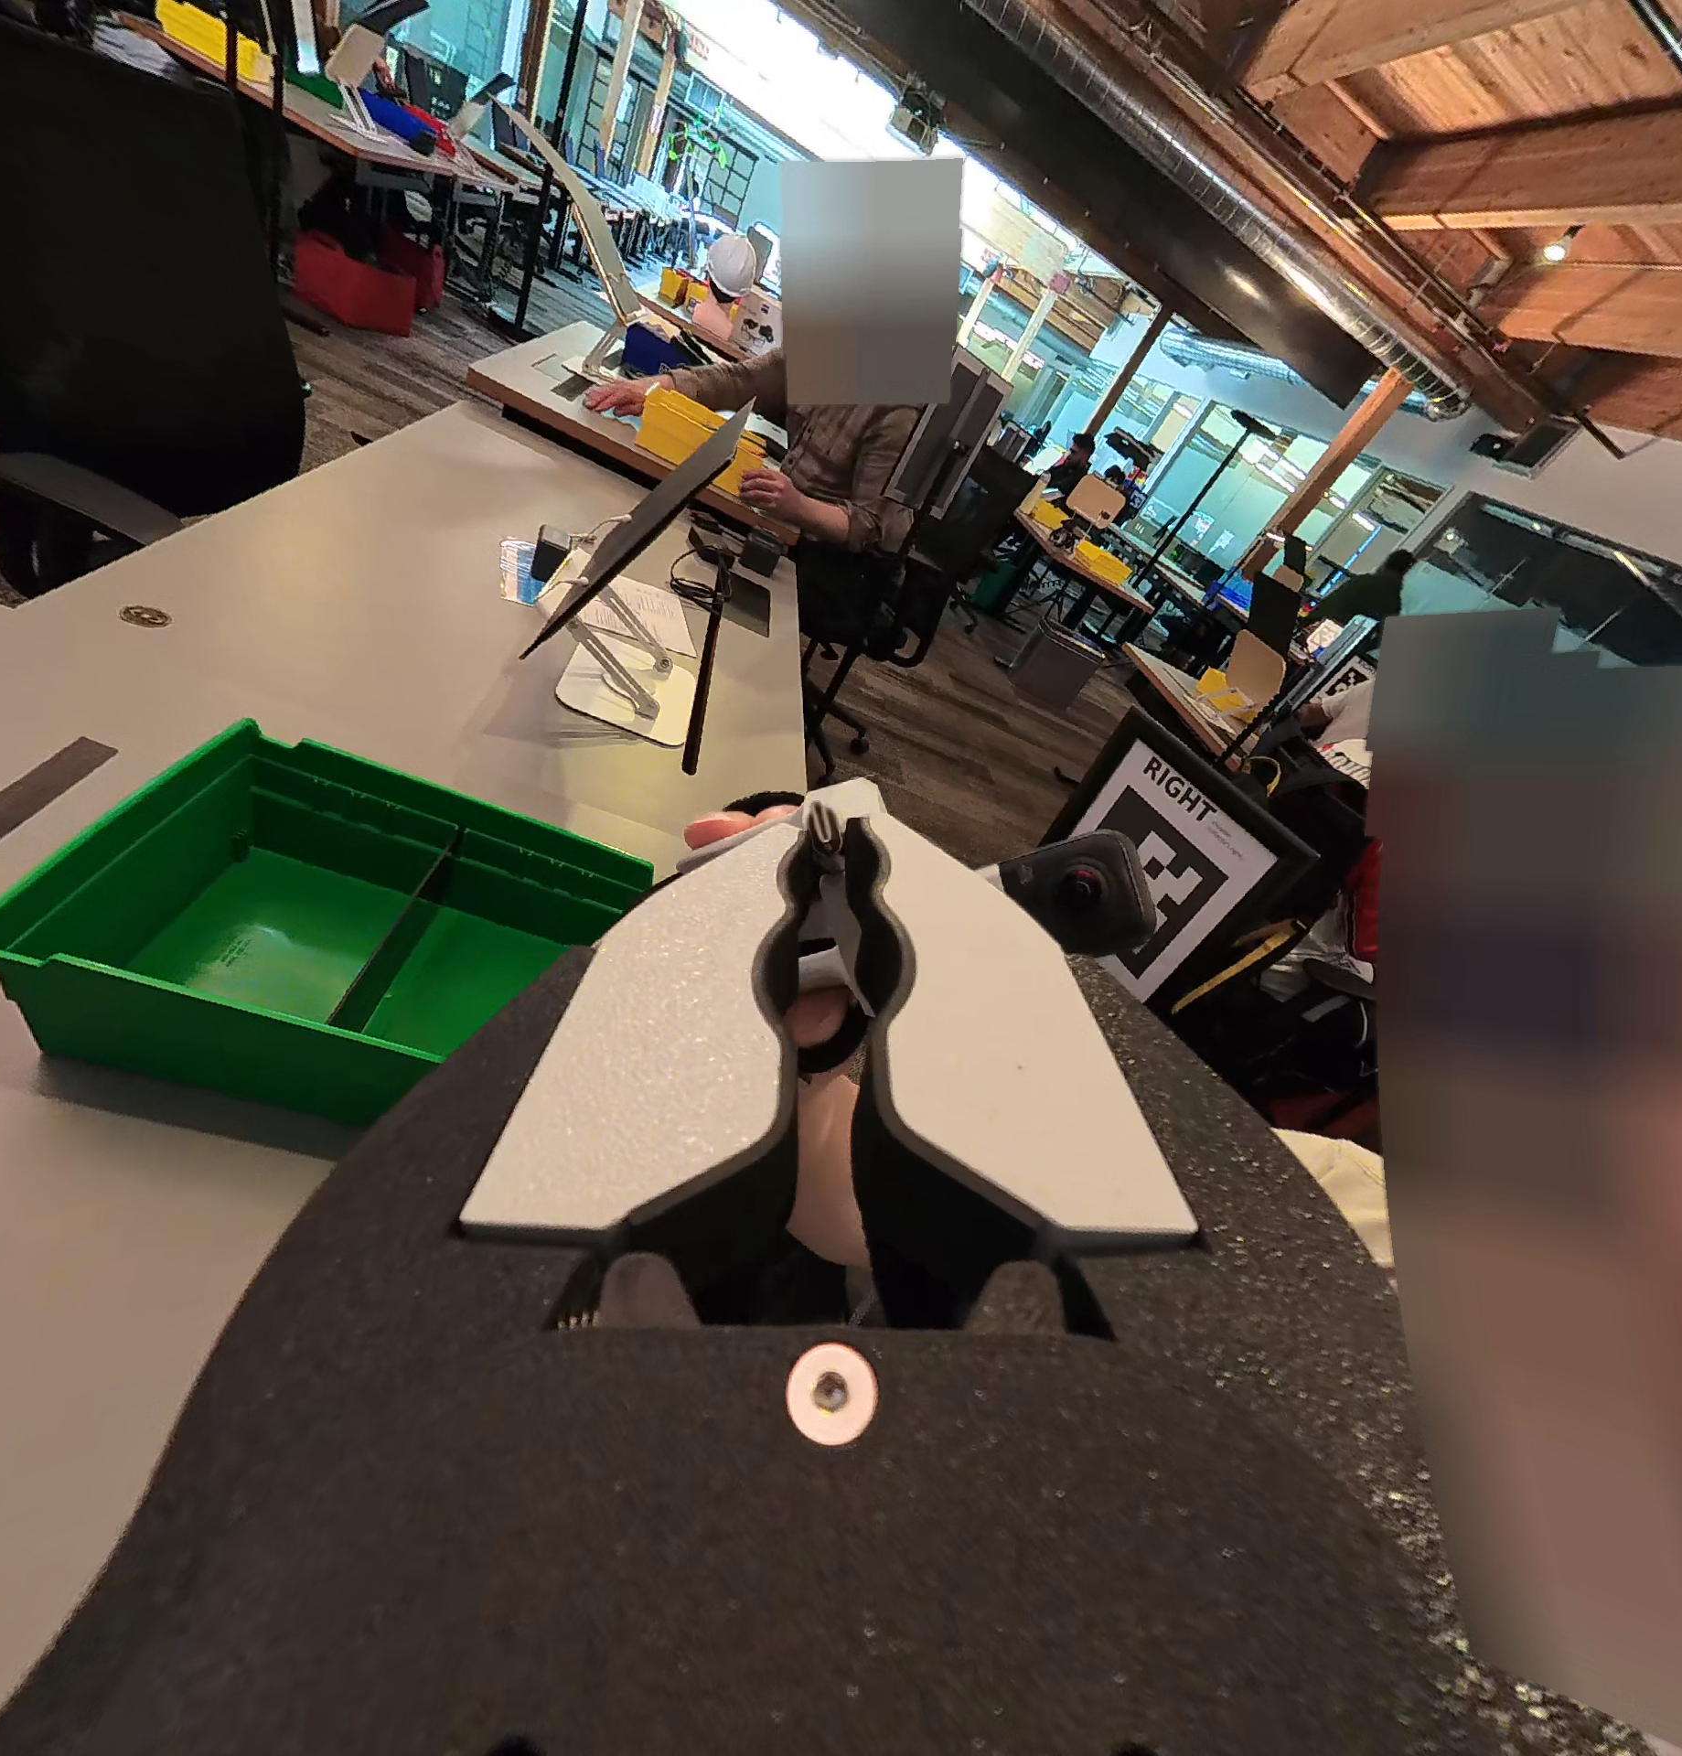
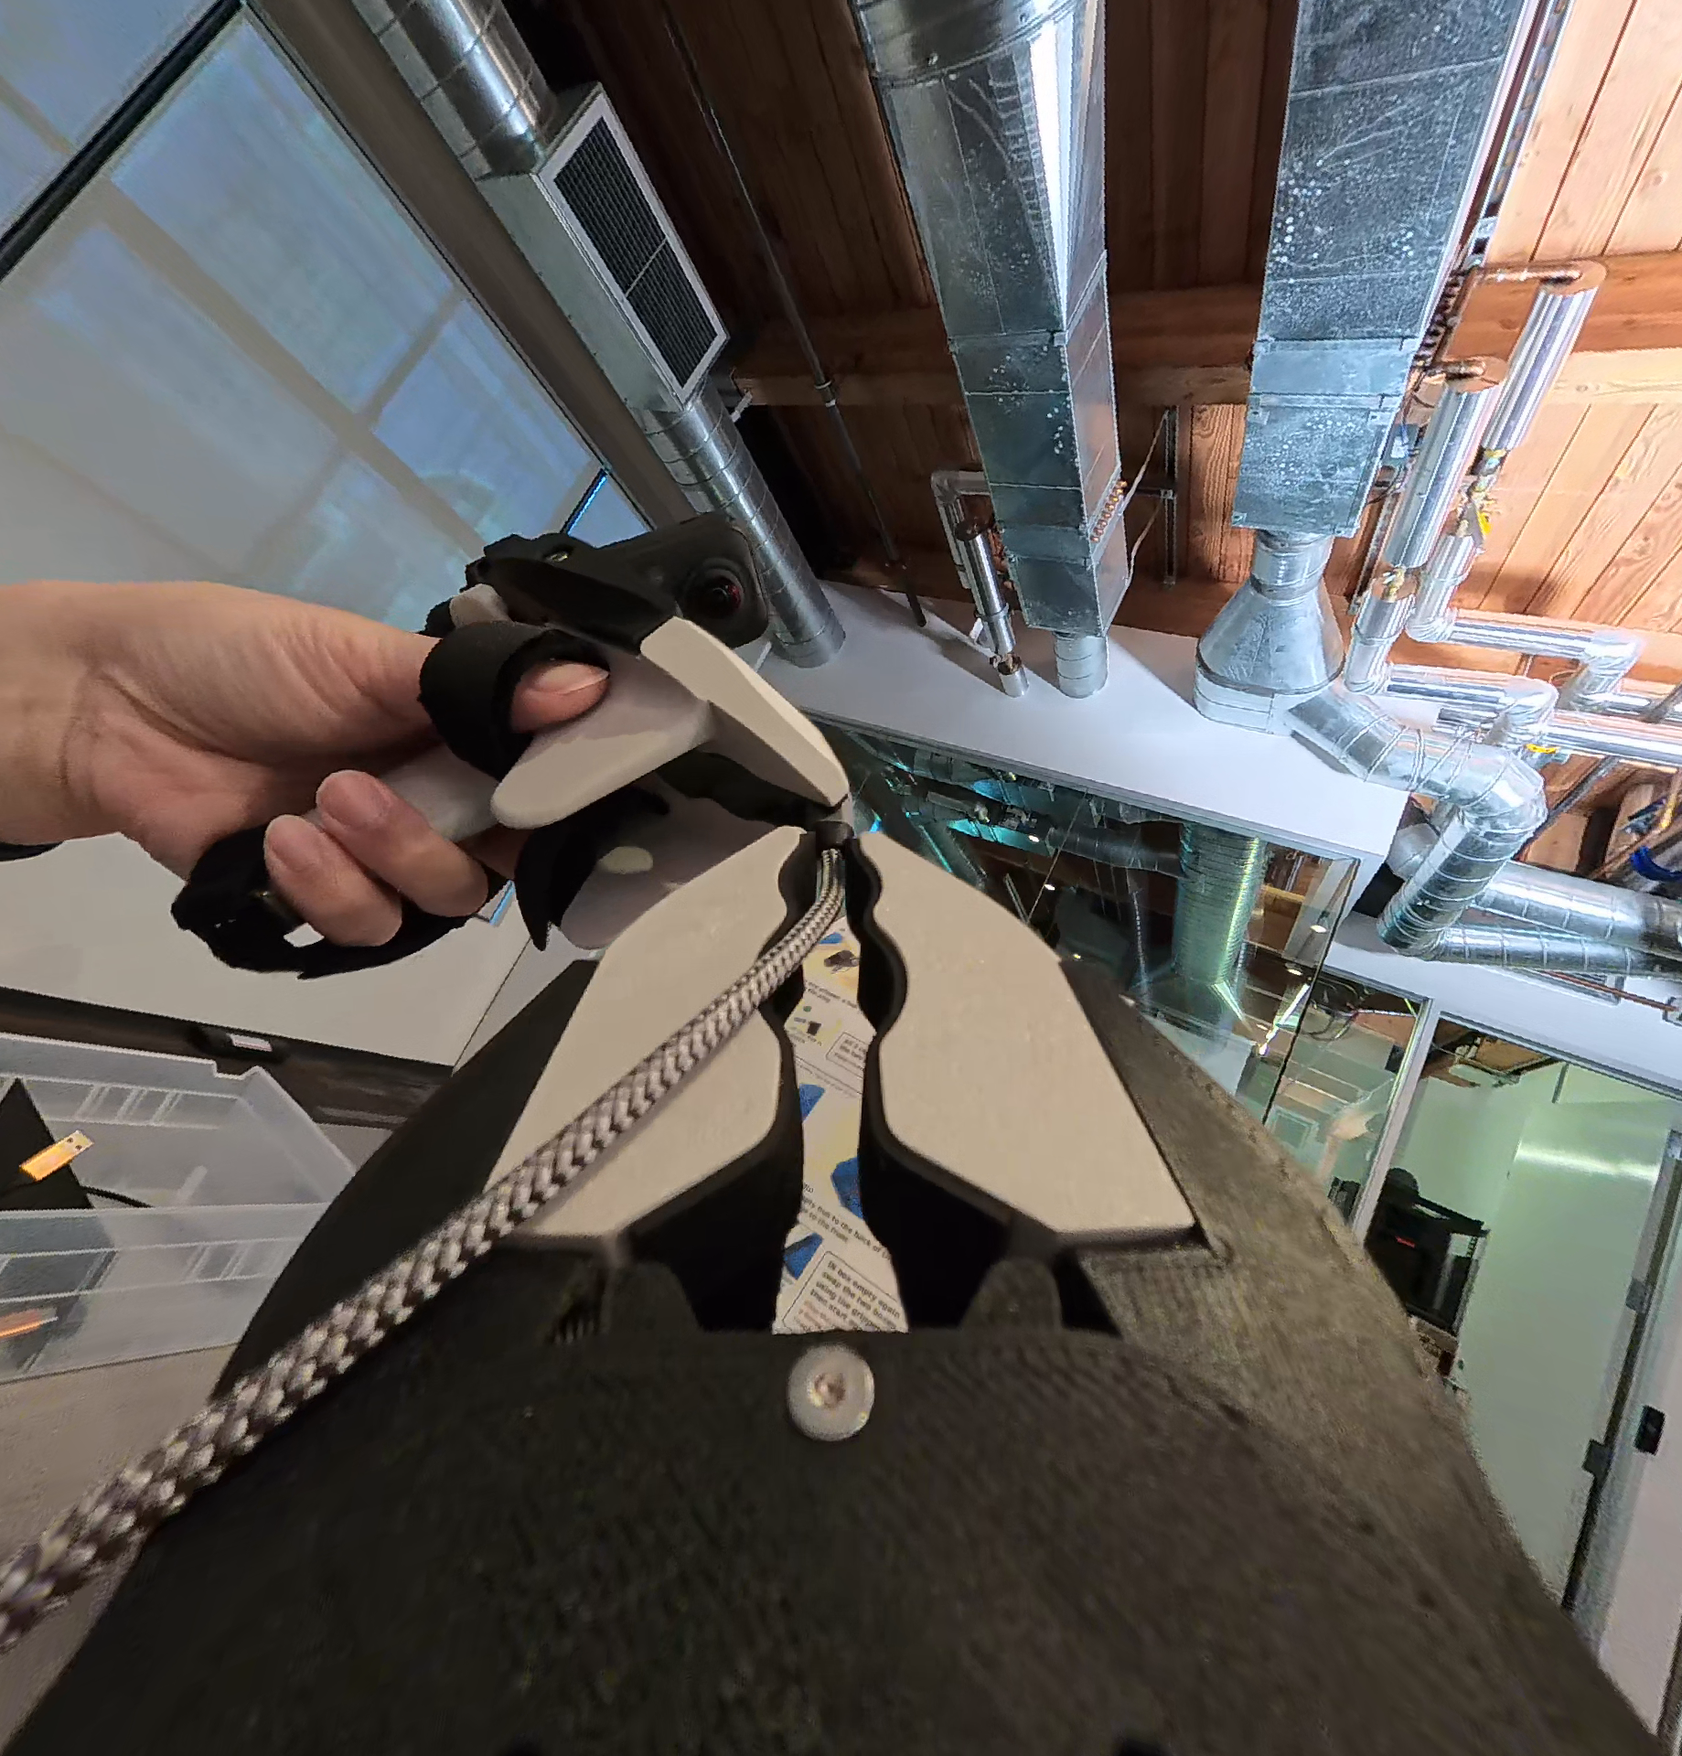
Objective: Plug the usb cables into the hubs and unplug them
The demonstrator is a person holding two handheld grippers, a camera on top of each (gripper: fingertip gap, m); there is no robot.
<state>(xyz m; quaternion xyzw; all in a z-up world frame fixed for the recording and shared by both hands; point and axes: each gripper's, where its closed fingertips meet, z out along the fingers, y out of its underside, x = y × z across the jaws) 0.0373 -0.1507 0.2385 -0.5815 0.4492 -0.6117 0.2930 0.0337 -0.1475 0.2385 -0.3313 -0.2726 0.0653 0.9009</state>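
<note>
A green bin (image 1: 276, 926) with a dark divider sits at left; a tablet on a stand (image 1: 628, 608) stands behind it, frame centre.

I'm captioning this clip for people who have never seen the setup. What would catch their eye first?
Up close, the two claws meet tip to tip: the right claw is shut on a braided grey cable running back over it, while the left claw pinches a small metal plug end. To the left on the grey table sits an empty green bin.
</note>
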